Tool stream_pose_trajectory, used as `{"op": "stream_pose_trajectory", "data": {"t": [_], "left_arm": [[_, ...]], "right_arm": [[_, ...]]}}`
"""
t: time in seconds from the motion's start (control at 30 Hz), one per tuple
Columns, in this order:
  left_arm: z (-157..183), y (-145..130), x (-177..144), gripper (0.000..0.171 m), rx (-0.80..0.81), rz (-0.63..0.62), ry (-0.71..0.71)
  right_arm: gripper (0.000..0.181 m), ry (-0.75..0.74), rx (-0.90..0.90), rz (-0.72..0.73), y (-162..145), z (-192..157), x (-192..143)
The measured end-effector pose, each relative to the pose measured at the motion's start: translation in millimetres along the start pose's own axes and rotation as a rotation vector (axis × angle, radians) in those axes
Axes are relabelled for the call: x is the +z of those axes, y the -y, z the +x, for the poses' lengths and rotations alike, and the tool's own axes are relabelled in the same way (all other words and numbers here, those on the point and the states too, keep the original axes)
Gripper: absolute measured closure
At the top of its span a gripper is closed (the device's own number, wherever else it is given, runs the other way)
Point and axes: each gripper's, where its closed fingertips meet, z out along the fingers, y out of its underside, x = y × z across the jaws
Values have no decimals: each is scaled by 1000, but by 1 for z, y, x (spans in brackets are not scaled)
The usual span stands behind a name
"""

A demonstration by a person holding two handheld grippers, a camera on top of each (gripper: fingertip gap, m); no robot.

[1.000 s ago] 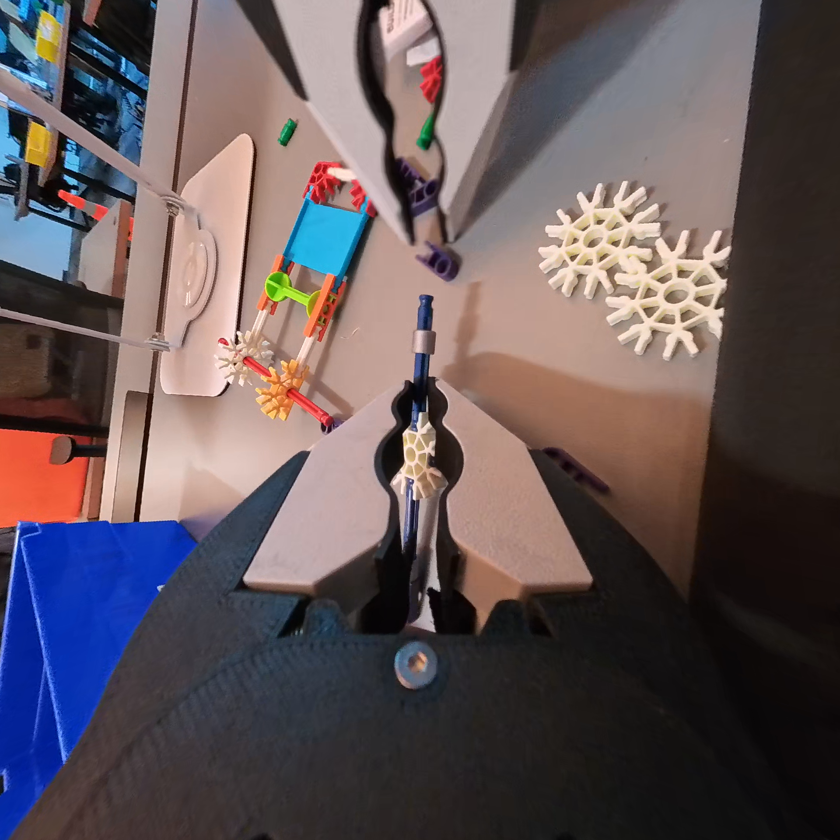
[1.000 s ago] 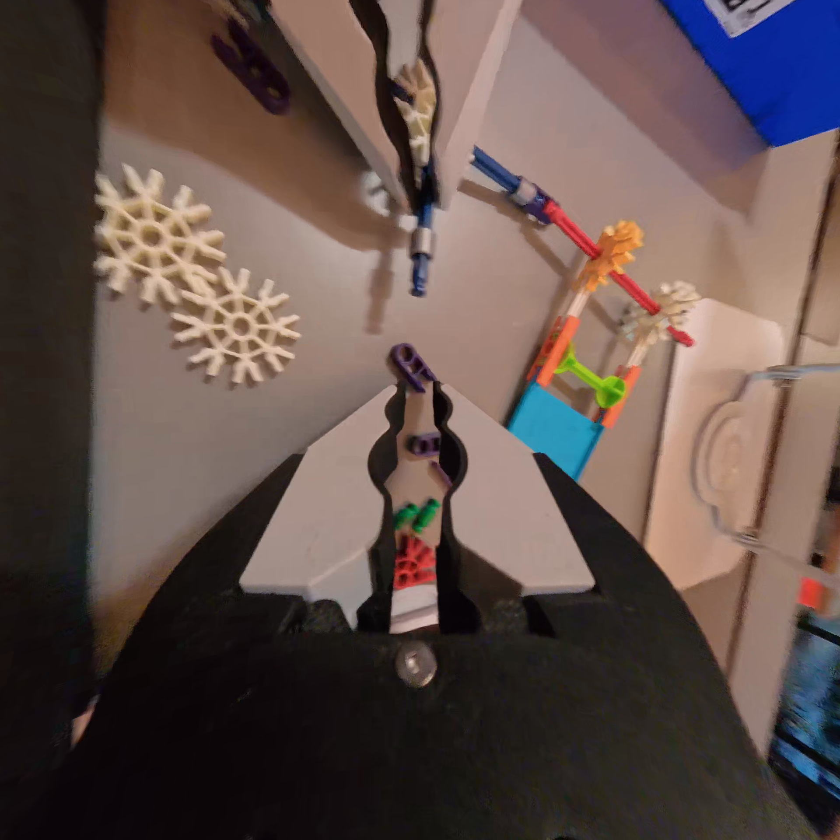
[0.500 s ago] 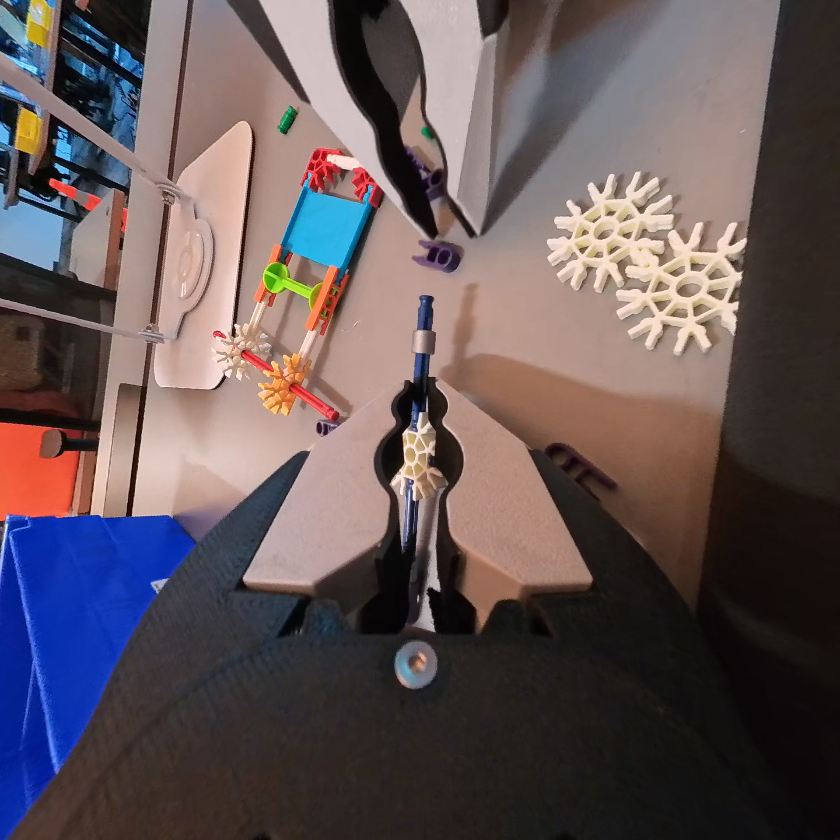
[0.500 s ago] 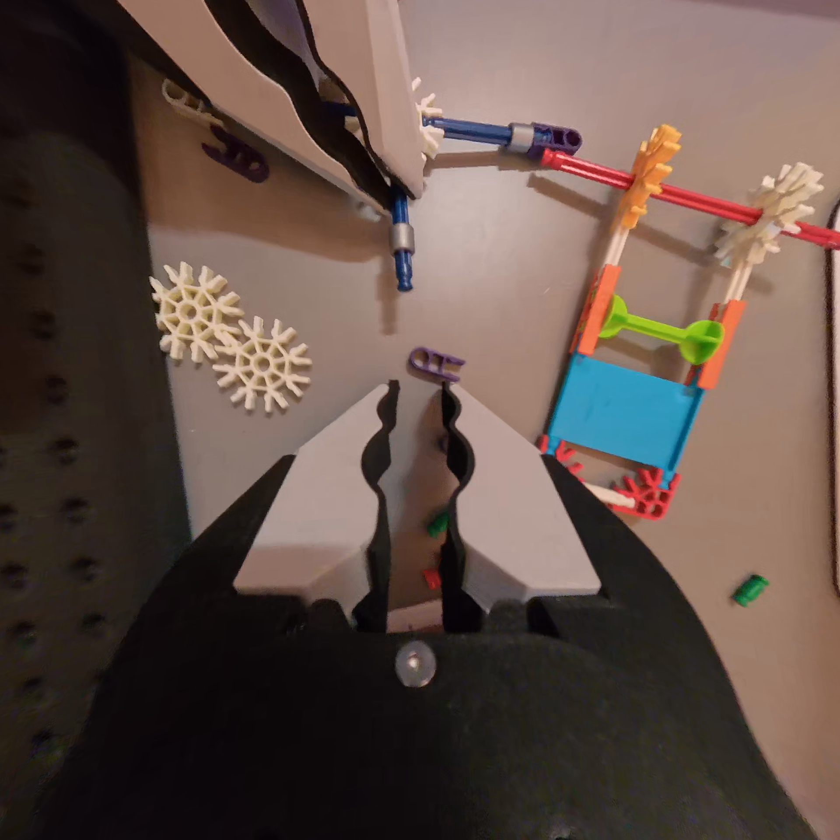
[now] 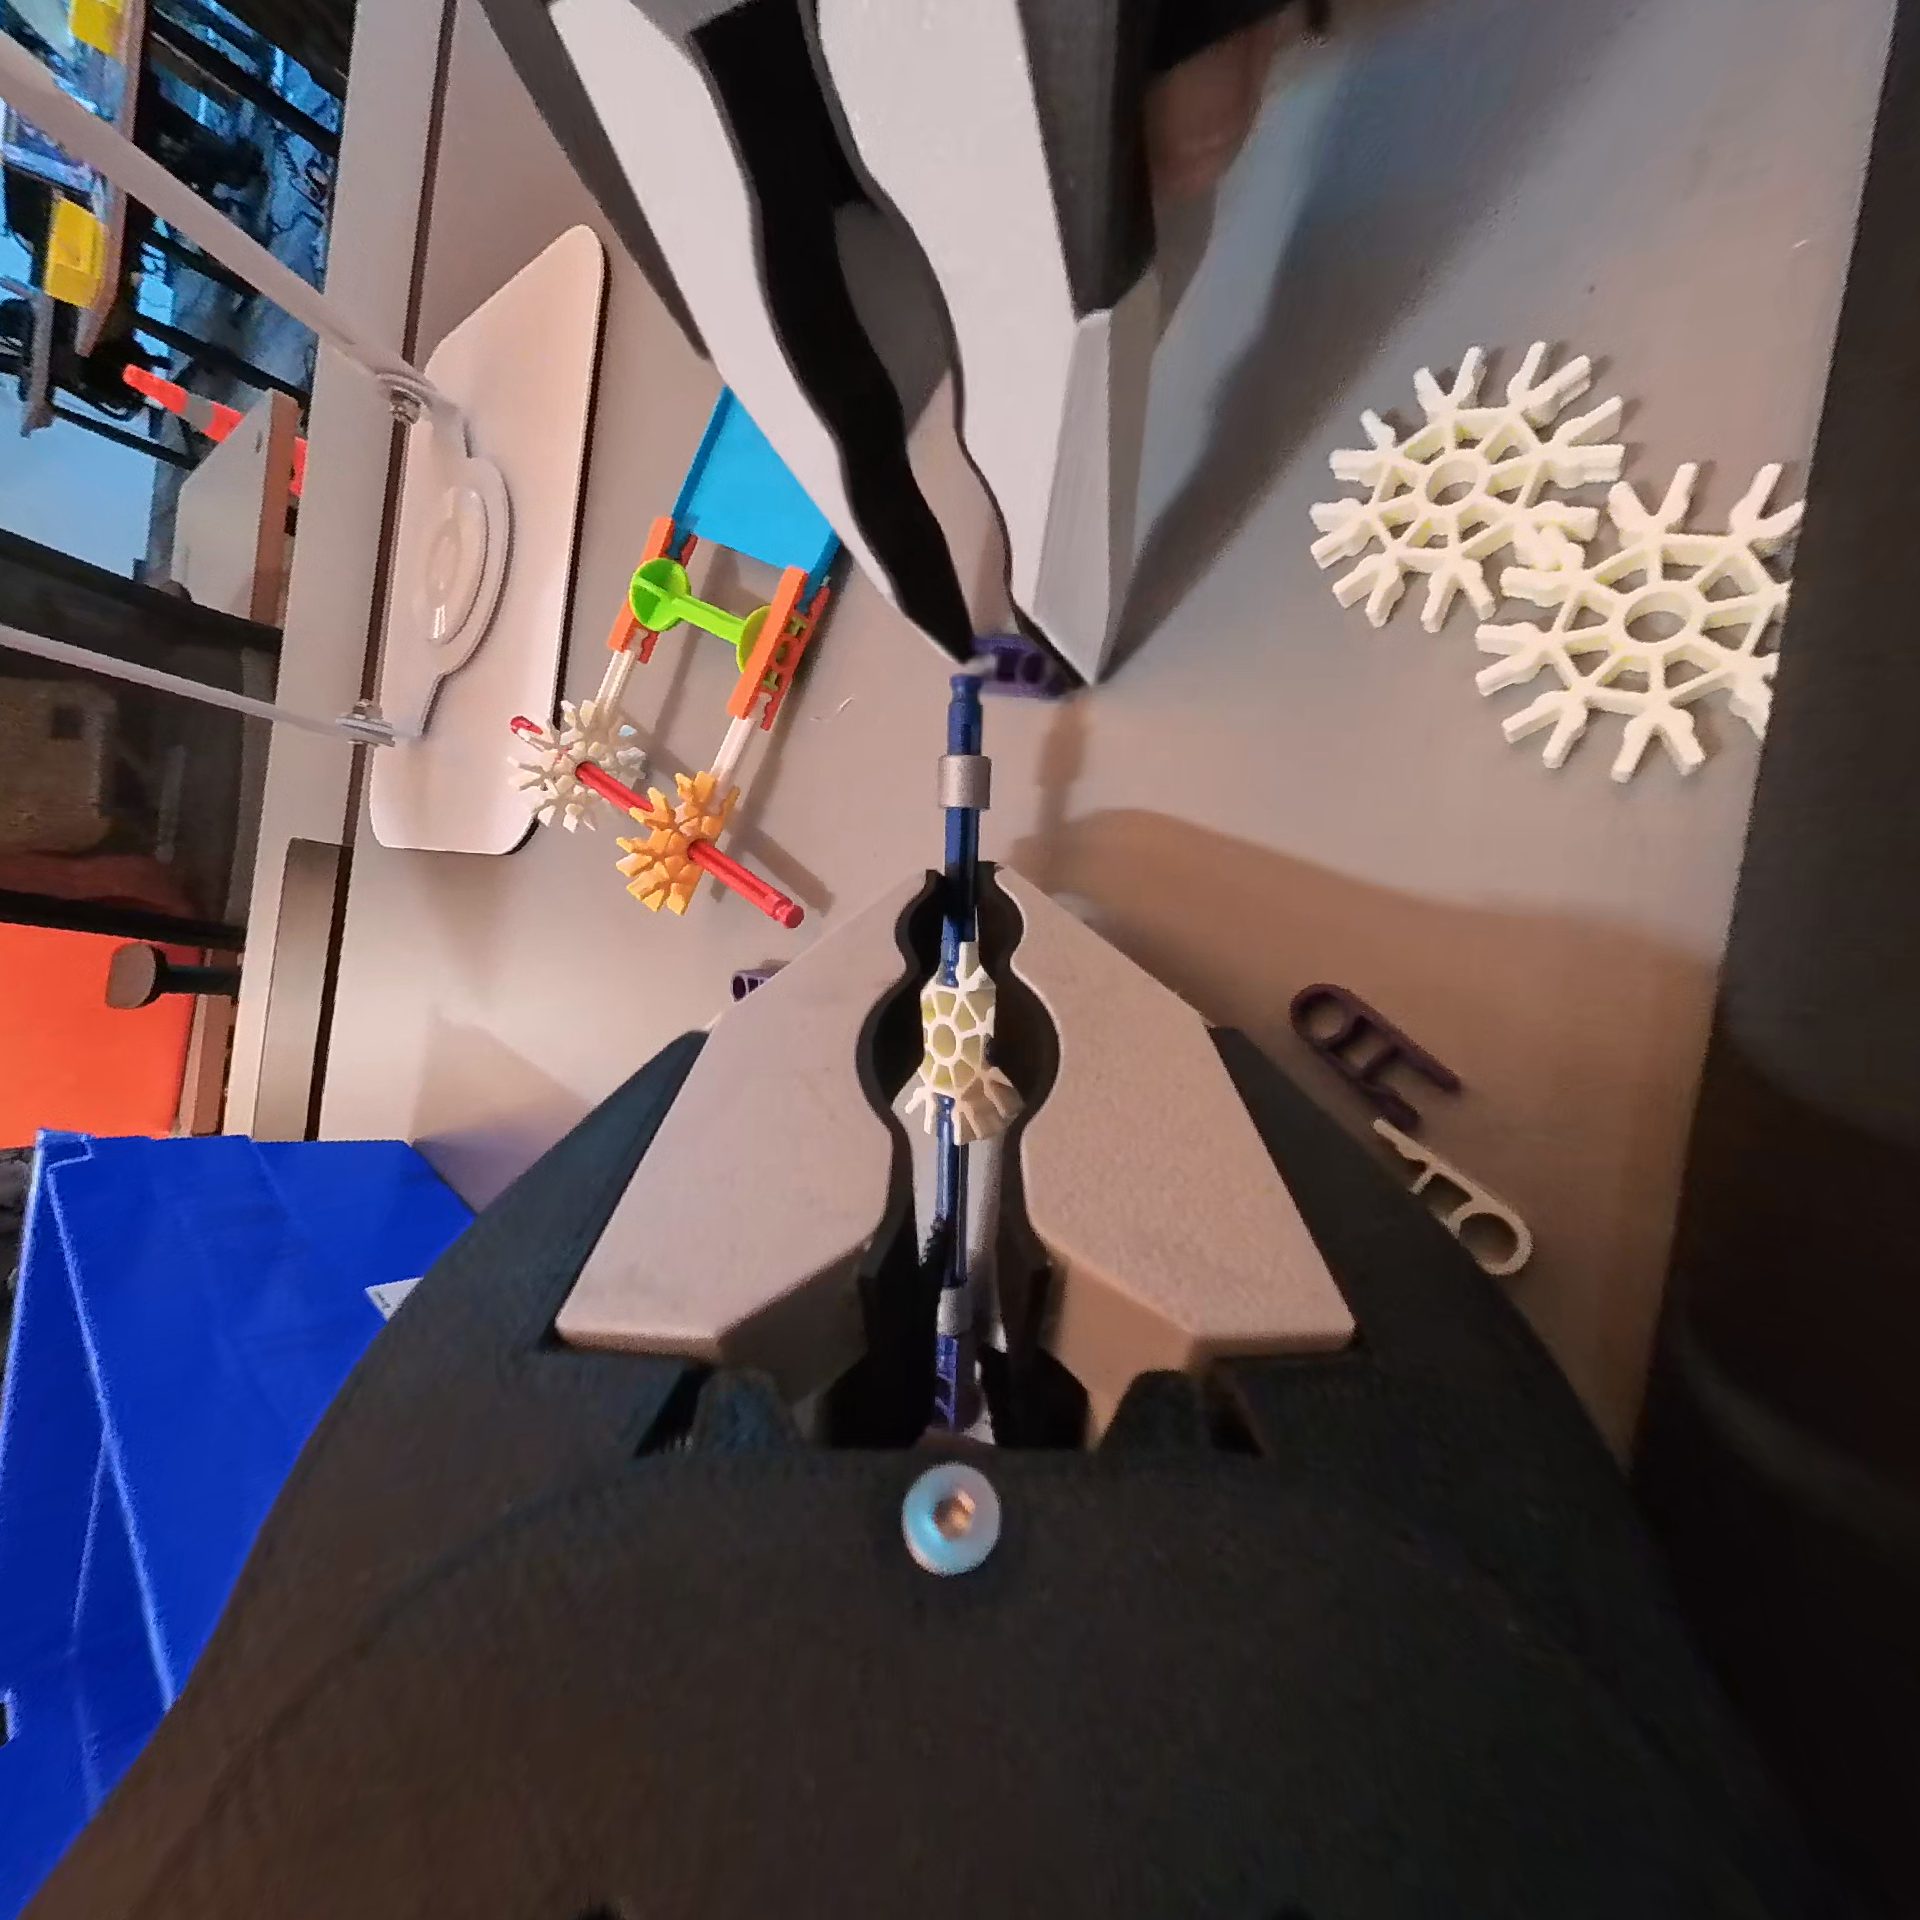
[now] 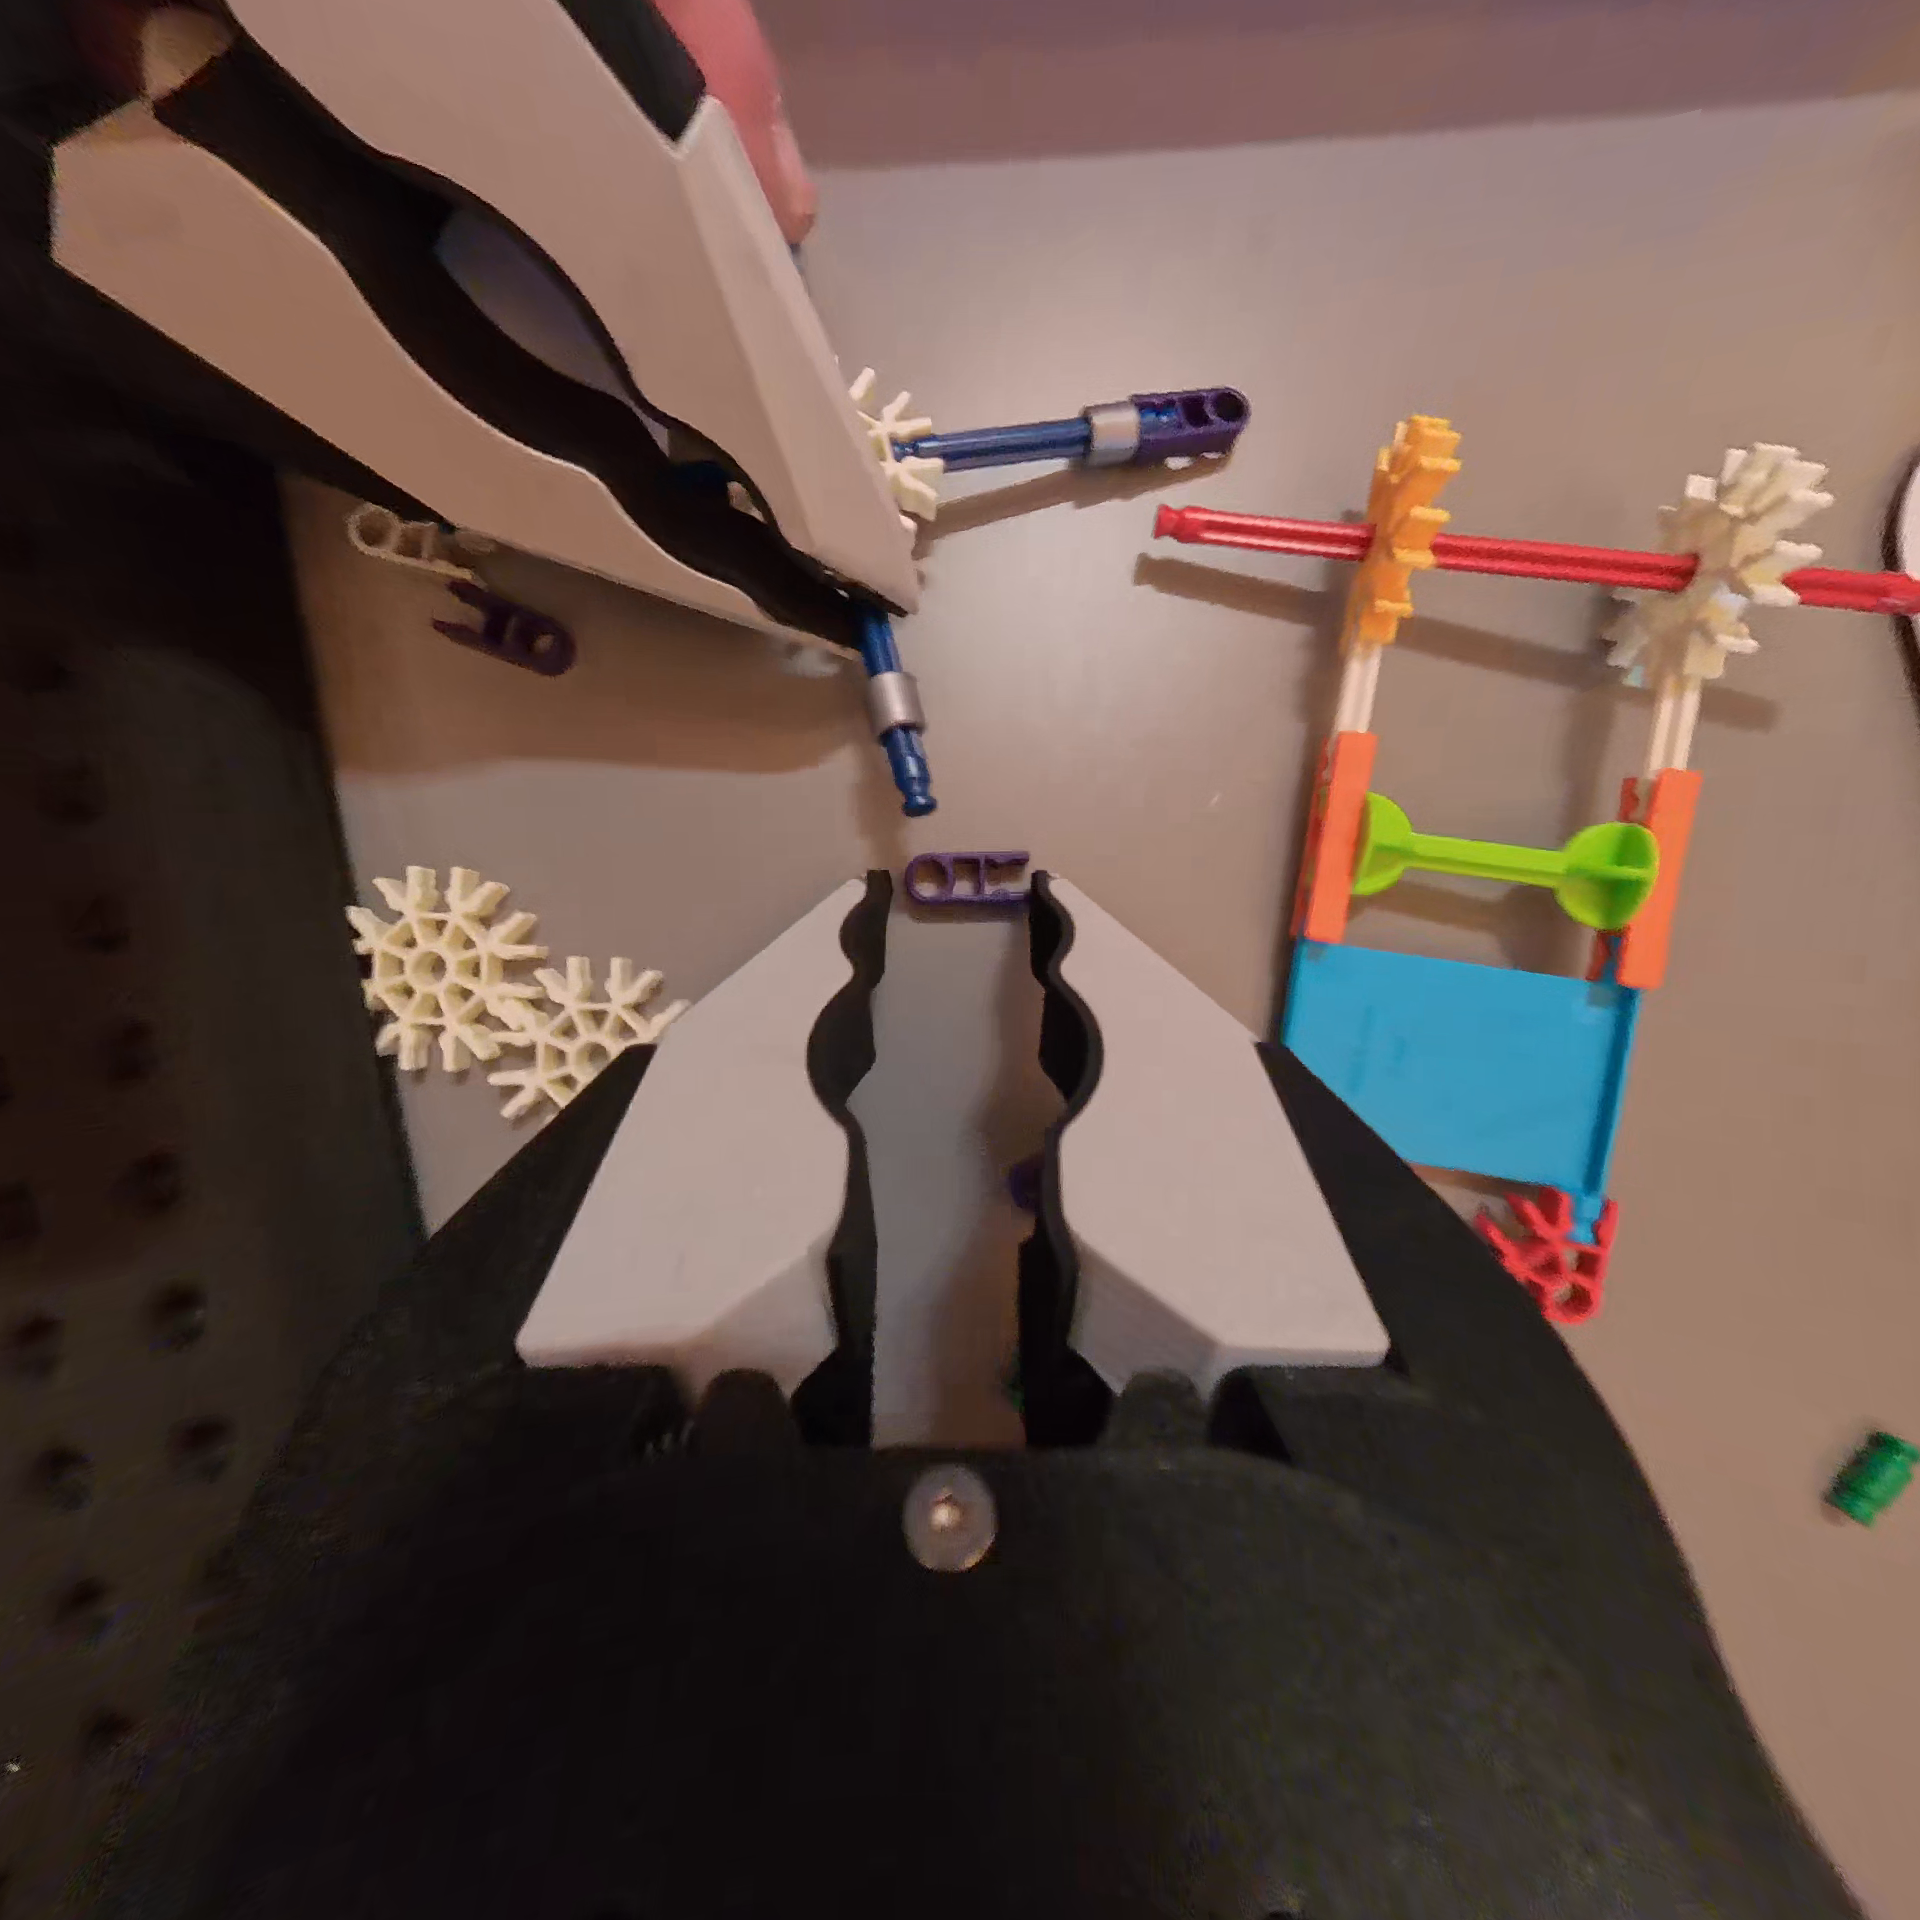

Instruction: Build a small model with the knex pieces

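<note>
- Desk (image 6: 1039,260): a multicoloured toy frame (image 6: 1475,914) lies on it.
- Left tongs (image 5: 961,914), beside the frame, clamp a blue rod (image 5: 961,748) that carries a cream connector (image 5: 961,1049).
- Right tongs (image 6: 961,883), jaws narrowly apart and empty, straddle a purple clip (image 6: 966,878) just off the rod's tip.

A grey matte tabletop (image 6: 1091,291) carries scattered plastic construction-toy pieces. Two cream snowflake-shaped connectors (image 6: 499,987) lie touching each other near one edge. A small purple clip connector (image 6: 966,881) lies mid-surface. A built frame of red rod, orange and white connectors, lime-green spool and blue panel (image 6: 1496,914) lies flat nearby. A small green cylinder (image 6: 1870,1494) sits well apart from them.
</note>
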Motion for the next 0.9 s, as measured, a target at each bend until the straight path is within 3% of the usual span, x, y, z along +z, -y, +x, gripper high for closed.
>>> {"op": "stream_pose_trajectory", "data": {"t": [0.23,0.43,0.5,0.53,0.67,0.77,0.9], "left_arm": [[-3,-3,-2,168,-9,-5,6],[-1,-4,-1,168,-2,-10,-2],[0,-3,-1,168,0,-10,-6],[0,-4,-1,168,0,-11,-6],[-2,-5,-1,168,-7,-12,-3],[-1,-4,-2,168,-5,-11,-5],[1,-2,-2,168,6,-6,-10]], "right_arm": [[159,36,-68,1,5,-8,3],[159,155,-373,-44,-10,-23,-9],[132,141,-338,-94,-12,-13,-13],[129,110,-307,-110,-12,-6,-15],[150,11,-83,-99,-9,2,-25],[155,11,70,-42,-7,-11,-22],[158,-35,82,-35,-12,-17,-9]]}}
